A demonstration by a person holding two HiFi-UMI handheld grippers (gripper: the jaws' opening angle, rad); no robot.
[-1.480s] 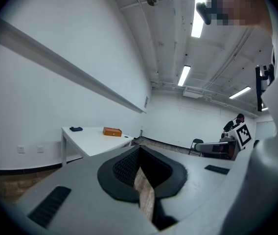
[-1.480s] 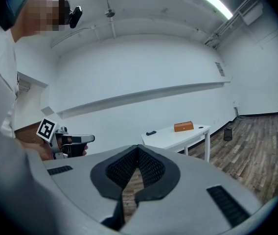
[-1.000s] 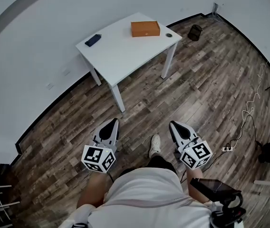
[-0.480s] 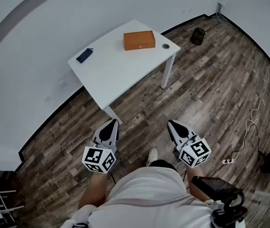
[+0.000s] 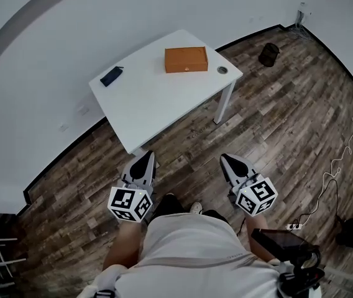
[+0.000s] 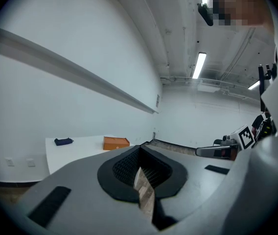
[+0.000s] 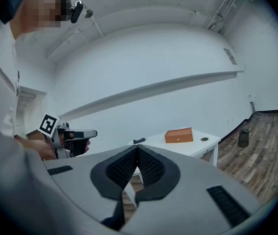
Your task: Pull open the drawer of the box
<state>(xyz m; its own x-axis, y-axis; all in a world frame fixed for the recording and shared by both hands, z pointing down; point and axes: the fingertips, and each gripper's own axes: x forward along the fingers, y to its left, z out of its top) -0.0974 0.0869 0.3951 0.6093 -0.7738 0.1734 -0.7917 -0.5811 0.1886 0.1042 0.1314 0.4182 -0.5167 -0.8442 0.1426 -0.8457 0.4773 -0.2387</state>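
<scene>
The orange box (image 5: 186, 59) lies flat at the far side of a white table (image 5: 158, 104), its drawer closed as far as I can tell. Both grippers are held in front of the person's body, over the floor, well short of the table. My left gripper (image 5: 144, 159) points at the table's near corner with its jaws shut on nothing. My right gripper (image 5: 227, 161) is also shut and empty, off to the right of that corner. The left gripper view shows the box (image 6: 115, 143) far ahead, and the right gripper view has the box (image 7: 178, 135) above its closed jaws.
A dark blue object (image 5: 111, 76) lies at the table's left end and a small round thing (image 5: 222, 70) sits right of the box. A black bin (image 5: 268, 54) stands on the wood floor by the wall. Cables and a power strip (image 5: 297, 223) lie at the right.
The person has walked toward the table, which now lies nearer to both grippers in the head view. Both grippers kept their pose in front of the body and stayed shut.
</scene>
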